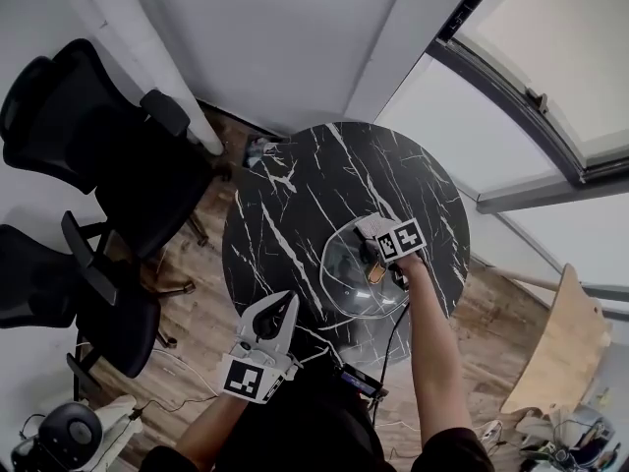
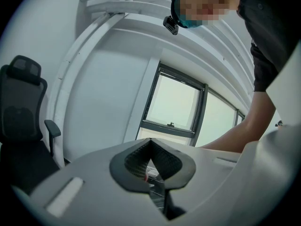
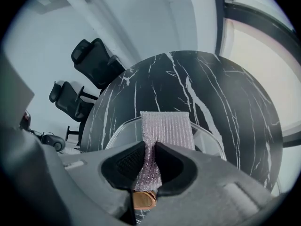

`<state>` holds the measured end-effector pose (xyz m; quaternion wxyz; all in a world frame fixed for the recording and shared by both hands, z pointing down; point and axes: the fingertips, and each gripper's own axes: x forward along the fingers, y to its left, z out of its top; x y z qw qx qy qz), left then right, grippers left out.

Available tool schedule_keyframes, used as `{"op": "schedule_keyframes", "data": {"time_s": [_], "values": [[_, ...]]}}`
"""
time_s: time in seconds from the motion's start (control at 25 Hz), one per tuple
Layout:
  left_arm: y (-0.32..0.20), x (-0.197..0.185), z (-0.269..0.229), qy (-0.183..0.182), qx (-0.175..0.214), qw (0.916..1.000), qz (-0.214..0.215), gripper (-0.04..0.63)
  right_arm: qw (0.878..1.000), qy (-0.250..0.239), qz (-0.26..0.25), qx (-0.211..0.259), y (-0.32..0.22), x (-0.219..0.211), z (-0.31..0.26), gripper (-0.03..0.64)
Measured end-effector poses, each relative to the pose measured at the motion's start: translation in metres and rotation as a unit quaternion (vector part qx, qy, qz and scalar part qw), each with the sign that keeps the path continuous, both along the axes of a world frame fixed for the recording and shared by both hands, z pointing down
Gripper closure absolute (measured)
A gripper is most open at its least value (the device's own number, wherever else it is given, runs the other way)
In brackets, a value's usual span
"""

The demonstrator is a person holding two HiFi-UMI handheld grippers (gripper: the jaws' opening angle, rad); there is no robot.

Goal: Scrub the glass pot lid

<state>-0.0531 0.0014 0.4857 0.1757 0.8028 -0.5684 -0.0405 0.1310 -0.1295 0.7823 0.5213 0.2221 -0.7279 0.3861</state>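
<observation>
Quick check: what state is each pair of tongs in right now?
Left tongs: closed, nothing between them.
Right tongs: closed on the silvery scrub pad, over the glass lid.

Round black table (image 1: 295,195), white marble veining, on a wood-plank floor (image 1: 211,308); plain white wall (image 1: 285,37) beyond the table's far edge; white pipe (image 1: 147,57) slanting down that wall to the floor. One black office chair (image 1: 98,116) off the far-left edge; second black chair (image 1: 69,293) off the near-left edge, both turned toward the table. Large dark-framed window (image 1: 560,47) past the far-right edge, panes pale and evenly bright; daylight soft. Curved bare-wood seat (image 1: 555,352) off the right edge; thin cables (image 1: 187,372) trailing on the floor near the near-left edge.
</observation>
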Motion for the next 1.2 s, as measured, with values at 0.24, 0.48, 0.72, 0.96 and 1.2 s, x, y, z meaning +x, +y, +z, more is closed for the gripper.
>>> {"op": "schedule_keyframes", "data": {"time_s": [0.24, 0.48, 0.72, 0.96, 1.2], "values": [[0.003, -0.010, 0.000, -0.001, -0.001, 1.0000, 0.002, 0.594, 0.999, 0.006, -0.048, 0.000, 0.013, -0.020, 0.001, 0.545], [0.011, -0.029, 0.004, -0.007, -0.005, 0.9999, -0.005, 0.594, 0.996, 0.014, -0.088, 0.004, 0.025, -0.037, 0.002, 0.545], [0.016, -0.041, 0.000, 0.000, 0.001, 0.9999, -0.012, 0.594, 0.990, 0.029, -0.138, 0.007, 0.046, -0.054, 0.003, 0.544], [0.019, -0.047, 0.001, 0.006, -0.003, 0.9999, -0.010, 0.594, 0.984, 0.038, -0.174, 0.009, 0.073, -0.067, 0.004, 0.543], [0.020, -0.050, -0.001, 0.004, -0.006, 1.0000, 0.002, 0.594, 0.978, 0.048, -0.200, 0.021, 0.098, -0.071, 0.002, 0.543]]}}
